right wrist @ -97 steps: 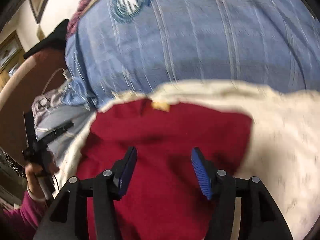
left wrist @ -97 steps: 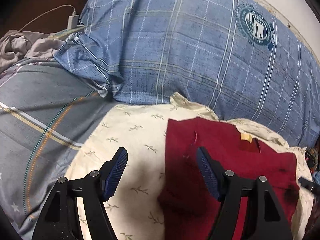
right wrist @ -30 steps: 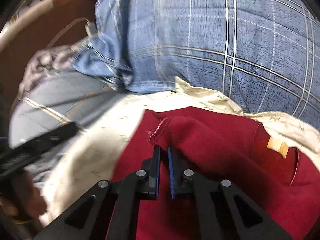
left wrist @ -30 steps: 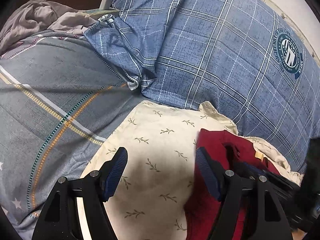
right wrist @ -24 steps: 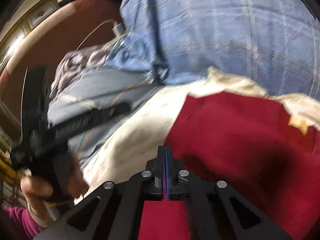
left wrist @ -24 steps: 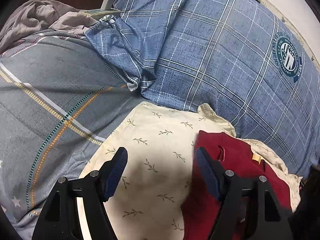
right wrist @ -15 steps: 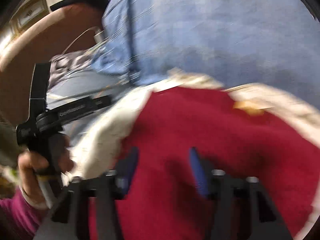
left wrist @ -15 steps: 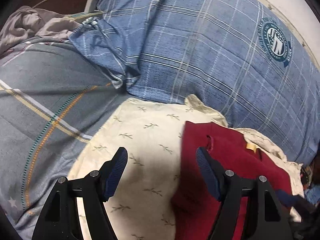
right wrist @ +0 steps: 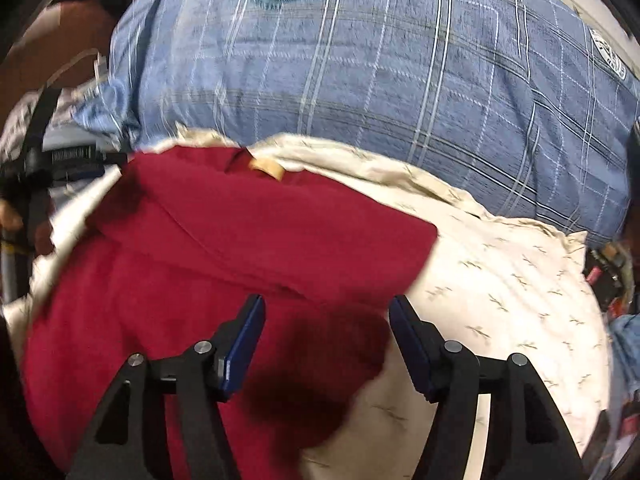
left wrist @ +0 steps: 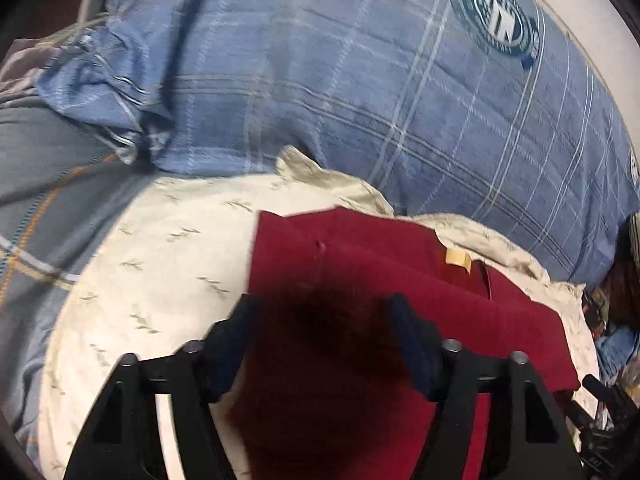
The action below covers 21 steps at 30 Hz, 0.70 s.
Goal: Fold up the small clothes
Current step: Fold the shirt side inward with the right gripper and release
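Observation:
A dark red garment lies folded on a cream leaf-print pillow, its tan neck label toward the back. My left gripper hovers over the garment's left part. Its jaws are closing, with red cloth below and between them and no pad visibly pressing. In the right wrist view the same garment fills the left half. My right gripper hangs over its right edge with its jaws opening and nothing gripped. The left gripper's body and a hand show at the far left.
A big blue plaid pillow with a round badge rises right behind the cream pillow. A grey striped cover lies to the left, with a white charger and cable beyond. Cluttered items sit at the right edge.
The right gripper, shut on a fold of red cloth a second ago, let go, opened and swung right. The left gripper slid right over the garment and its jaws narrowed.

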Tool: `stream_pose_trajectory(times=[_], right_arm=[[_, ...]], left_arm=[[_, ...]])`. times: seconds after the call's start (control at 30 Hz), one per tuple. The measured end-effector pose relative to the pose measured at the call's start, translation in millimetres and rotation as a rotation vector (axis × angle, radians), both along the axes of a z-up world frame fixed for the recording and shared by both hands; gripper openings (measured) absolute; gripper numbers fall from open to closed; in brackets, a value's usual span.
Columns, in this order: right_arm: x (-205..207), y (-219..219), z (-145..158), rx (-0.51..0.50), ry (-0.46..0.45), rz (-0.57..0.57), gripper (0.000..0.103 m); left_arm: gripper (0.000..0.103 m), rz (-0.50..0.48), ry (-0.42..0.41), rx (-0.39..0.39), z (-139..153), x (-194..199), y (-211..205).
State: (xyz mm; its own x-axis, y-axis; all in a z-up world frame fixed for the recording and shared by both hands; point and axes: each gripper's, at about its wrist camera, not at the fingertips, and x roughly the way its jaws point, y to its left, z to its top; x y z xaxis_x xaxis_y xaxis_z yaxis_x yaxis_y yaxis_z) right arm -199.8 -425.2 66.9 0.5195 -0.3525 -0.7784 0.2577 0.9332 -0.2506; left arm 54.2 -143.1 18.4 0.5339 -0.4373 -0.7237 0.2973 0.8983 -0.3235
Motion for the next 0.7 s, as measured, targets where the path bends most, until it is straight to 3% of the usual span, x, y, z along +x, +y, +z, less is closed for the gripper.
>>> stream_pose_trajectory(times=[0.07,0.1,0.13,0.17,0.23,0.33,0.43,0.5,0.6,0.63,0.67,0.7], right_arm=[[1.8,-6.5,-4.9,-0.015,-0.006,0.000,0.060],[4.1,-9.5,-7.7,-0.009,-0.007,0.003,0.049],[7.8,-13.2,-9.2,0.005,-0.005,-0.003,0.016],[7.4,-15.1,-7.2,0.009,-0.021,-0.016,0.008],[-2.5,-20.7,5.6,0.037,-0.081,-0.030,0.008],[-17.4,-27.0,15.8,-0.026,-0.090,-0.055,0.008],[-27.4,-38.7,5.3,0.031,-0.007,-0.080,0.011],[-32.6,-39.8,4.6,0.067,0.014,-0.081,0.019],[-42.2,-34.2,25.2,0.107,-0.030,-0.072,0.026],[-44.1,-33.7,34.3,0.143,-0.067,-0.074,0.039],[-44.6,-34.5,40.7,0.180,-0.099,-0.078,0.055],[-41.7,-36.3,45.7,0.219,-0.126,-0.081,0.060]], left_arm=[[0.030,-0.016,-0.004,0.022,-2.0,6.3,-10.6],[0.027,-0.012,-0.019,0.041,-2.1,9.3,-14.9],[0.022,-0.011,-0.034,0.043,-2.1,11.1,-16.0],[0.015,-0.009,-0.034,0.036,-1.4,11.5,-13.7],[0.009,-0.013,-0.031,-0.005,4.7,6.8,-6.3],[0.008,-0.040,-0.070,-0.026,21.2,-14.9,5.8],[0.008,-0.084,-0.021,0.089,5.9,-30.8,0.6],[0.009,-0.077,0.032,0.132,-10.3,-30.4,-1.4],[0.011,-0.037,0.037,0.179,-9.6,-26.1,-2.4],[0.012,-0.008,-0.001,0.202,-4.1,-26.9,-1.0],[0.021,0.009,-0.033,0.217,-0.4,-28.6,0.1],[0.031,0.026,-0.062,0.228,3.4,-29.7,1.4]])
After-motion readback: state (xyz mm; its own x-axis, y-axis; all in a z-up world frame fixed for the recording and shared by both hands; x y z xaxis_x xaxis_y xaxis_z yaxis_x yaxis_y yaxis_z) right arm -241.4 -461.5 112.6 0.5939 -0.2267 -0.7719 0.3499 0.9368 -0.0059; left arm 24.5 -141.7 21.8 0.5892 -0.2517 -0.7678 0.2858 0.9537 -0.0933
